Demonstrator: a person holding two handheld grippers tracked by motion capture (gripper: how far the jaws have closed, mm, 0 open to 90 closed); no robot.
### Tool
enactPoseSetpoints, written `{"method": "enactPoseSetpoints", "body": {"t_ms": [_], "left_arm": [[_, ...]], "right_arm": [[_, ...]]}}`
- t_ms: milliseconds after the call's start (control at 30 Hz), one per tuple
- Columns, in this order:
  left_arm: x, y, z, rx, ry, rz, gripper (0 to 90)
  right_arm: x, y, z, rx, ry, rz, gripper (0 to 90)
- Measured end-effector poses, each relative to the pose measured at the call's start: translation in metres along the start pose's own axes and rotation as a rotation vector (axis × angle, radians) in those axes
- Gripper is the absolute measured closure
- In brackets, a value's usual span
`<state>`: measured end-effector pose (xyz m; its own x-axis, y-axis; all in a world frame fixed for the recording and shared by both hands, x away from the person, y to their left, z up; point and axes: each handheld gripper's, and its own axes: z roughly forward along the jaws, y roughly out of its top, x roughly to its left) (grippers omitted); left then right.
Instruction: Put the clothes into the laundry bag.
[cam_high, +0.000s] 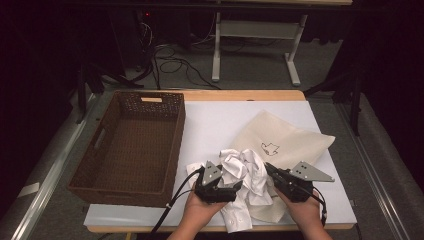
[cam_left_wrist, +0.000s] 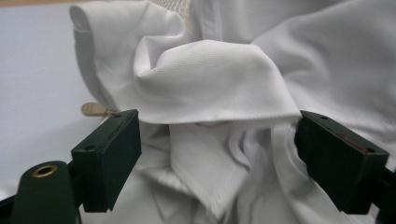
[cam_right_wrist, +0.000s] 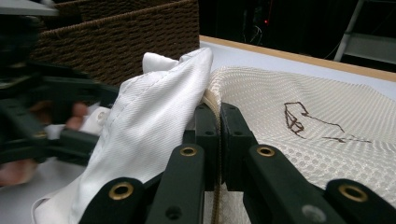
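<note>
Here the white shirt (cam_left_wrist: 205, 79) lies between wide left fingers (cam_left_wrist: 109, 156); right fingers (cam_right_wrist: 205, 126) pinch the mesh bag (cam_right_wrist: 299, 140).

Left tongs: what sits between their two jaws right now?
In the left gripper view, bunched folds of the white shirt lie between the open jaws of the left tongs, and neither pad presses on the cloth. The high view shows the same crumpled shirt there.

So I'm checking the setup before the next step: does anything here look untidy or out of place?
The crumpled white cotton shirt lies bunched half out of the cream mesh laundry bag, one part trailing toward the table's near edge. The brown woven wicker basket sits square. Nothing looks spilled or damaged.
</note>
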<state>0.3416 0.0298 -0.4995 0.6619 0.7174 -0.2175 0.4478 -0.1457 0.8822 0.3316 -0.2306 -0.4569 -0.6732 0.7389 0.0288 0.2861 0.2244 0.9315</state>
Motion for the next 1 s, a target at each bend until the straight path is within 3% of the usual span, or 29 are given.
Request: {"method": "enactPoseSetpoints", "body": {"t_ms": [33, 67, 100, 133, 200, 267, 300, 333, 467, 567, 767, 833, 900, 1000], "left_arm": [[0.001, 0.001, 0.004, 0.003, -0.008, -0.006, 17.7], [0.002, 0.002, 0.008, 0.005, -0.024, -0.01, 32.9], [0.003, 0.003, 0.012, 0.004, -0.048, -0.02, 42.6], [0.004, 0.003, 0.015, 0.007, -0.074, -0.031, 42.6], [0.002, 0.002, 0.018, 0.002, -0.06, -0.031, 65.9], [-0.003, 0.001, 0.017, -0.008, -0.048, -0.002, 76.3], [-0.011, 0.0, 0.013, -0.022, -0.04, 0.033, 80.0], [-0.011, 0.0, 0.013, -0.022, -0.04, 0.033, 80.8], [-0.032, -0.002, 0.009, -0.016, -0.04, 0.133, 81.5], [-0.038, -0.003, 0.015, 0.016, -0.033, 0.187, 81.5], [-0.032, -0.001, 0.033, 0.078, -0.053, 0.148, 80.6], [-0.029, 0.0, 0.039, 0.085, -0.059, 0.117, 79.3], [-0.027, -0.001, 0.045, 0.075, -0.055, 0.063, 74.8], [-0.029, -0.005, 0.039, 0.033, -0.056, 0.067, 62.6]], "right_arm": [[0.0, 0.0, 0.0, -0.002, 0.0, -0.002, 88.9], [0.0, 0.0, 0.001, 0.001, 0.001, 0.001, 88.9], [0.0, -0.001, 0.001, 0.005, -0.002, 0.006, 88.9], [0.0, -0.001, 0.001, 0.005, -0.002, 0.006, 88.9], [-0.001, -0.002, 0.003, 0.008, 0.0, 0.005, 88.9], [-0.001, -0.002, 0.003, 0.01, -0.001, 0.006, 88.9], [0.0, -0.002, 0.003, 0.011, 0.001, 0.006, 88.9], [0.0, -0.002, 0.003, 0.011, 0.001, 0.006, 88.9], [0.0, -0.002, 0.004, 0.007, -0.001, -0.005, 89.0], [0.001, -0.001, 0.004, 0.004, -0.002, -0.002, 89.0], [0.003, 0.0, 0.002, -0.001, 0.004, 0.0, 88.9], [0.003, 0.001, 0.001, -0.011, 0.006, -0.001, 88.9], [0.002, 0.001, -0.002, -0.016, 0.002, -0.005, 89.0], [-0.001, -0.002, -0.003, -0.008, -0.002, 0.006, 88.9]]}}
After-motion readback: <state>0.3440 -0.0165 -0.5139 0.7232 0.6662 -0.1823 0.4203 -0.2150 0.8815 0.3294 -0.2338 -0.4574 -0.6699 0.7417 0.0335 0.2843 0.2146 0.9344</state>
